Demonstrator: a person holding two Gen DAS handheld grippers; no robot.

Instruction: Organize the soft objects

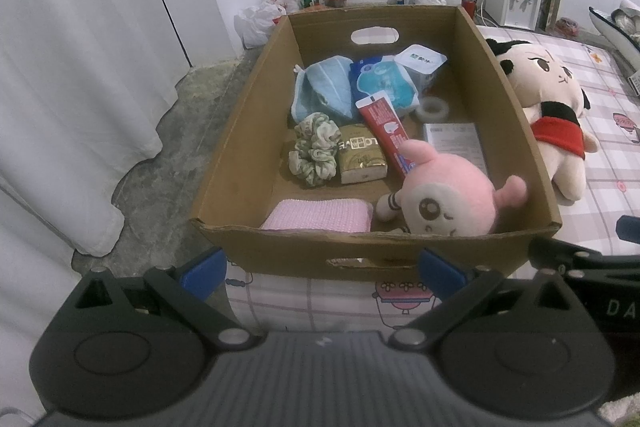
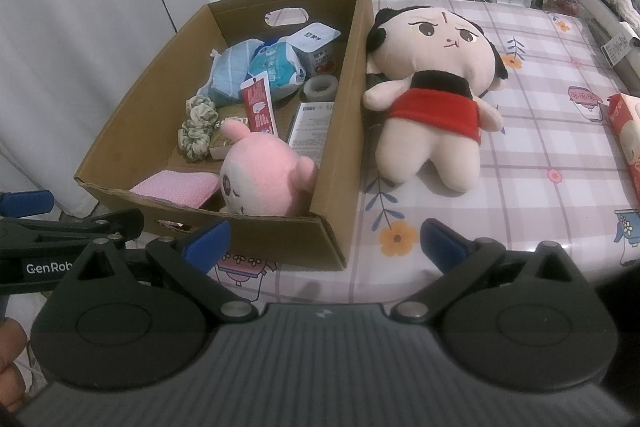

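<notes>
both grippers, left gripper and right gripper, stand wide and empty; the doll at frame centre looks soft and light, best pinched at its red skirt.

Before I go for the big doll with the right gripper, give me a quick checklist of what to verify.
1. Right gripper jaws open and holding nothing: ok.
2. Left gripper jaws open, holding nothing: ok.
3. Big doll lies on the bed beside the cardboard box, nothing on top of it: ok.
4. Path from right gripper to doll free of objects: ok.
5. Space in the box for the doll: not ok; pink plush and other items fill most of the floor.
6. Left gripper clear of the right one's path: ok, it sits off to the left.
</notes>
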